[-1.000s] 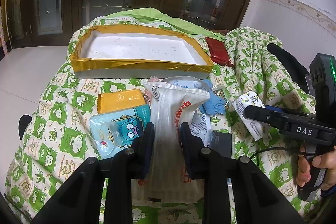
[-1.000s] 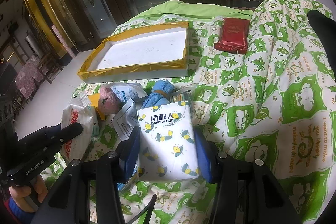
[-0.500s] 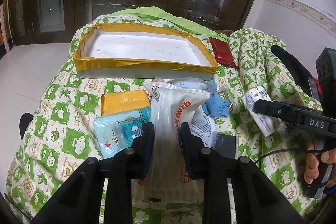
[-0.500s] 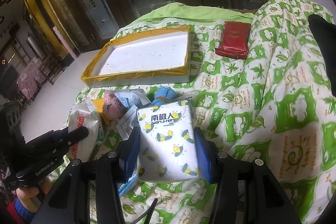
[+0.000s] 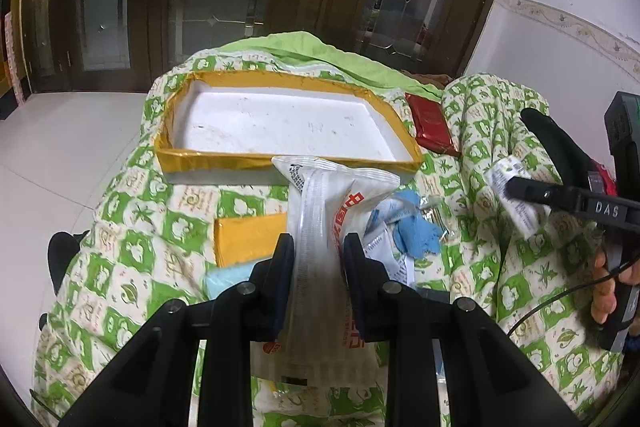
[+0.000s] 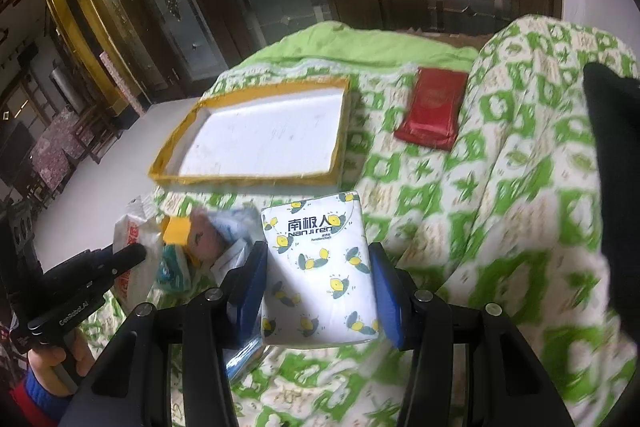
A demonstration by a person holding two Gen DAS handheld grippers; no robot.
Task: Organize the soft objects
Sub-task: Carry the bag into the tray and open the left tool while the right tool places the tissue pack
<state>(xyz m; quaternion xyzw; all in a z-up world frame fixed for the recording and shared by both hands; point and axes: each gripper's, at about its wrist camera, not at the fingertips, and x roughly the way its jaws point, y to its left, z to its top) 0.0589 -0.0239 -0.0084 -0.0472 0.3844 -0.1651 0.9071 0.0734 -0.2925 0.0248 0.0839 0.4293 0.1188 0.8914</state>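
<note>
The left gripper (image 5: pixel 316 263) is clamped on a clear plastic packet (image 5: pixel 320 227) (red print on it), held above the quilt (image 5: pixel 132 227). The right gripper (image 6: pixel 318 283) grips a tissue pack (image 6: pixel 320 267). Both sit just near of the gold-rimmed tray (image 6: pixel 248 183).

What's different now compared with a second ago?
Both packets have been lifted off the quilt: the left gripper raised its clear plastic packet and the right gripper its bee-print tissue pack, toward the gold-rimmed tray. Both grips, the tray and the red packet stayed as they were.
</note>
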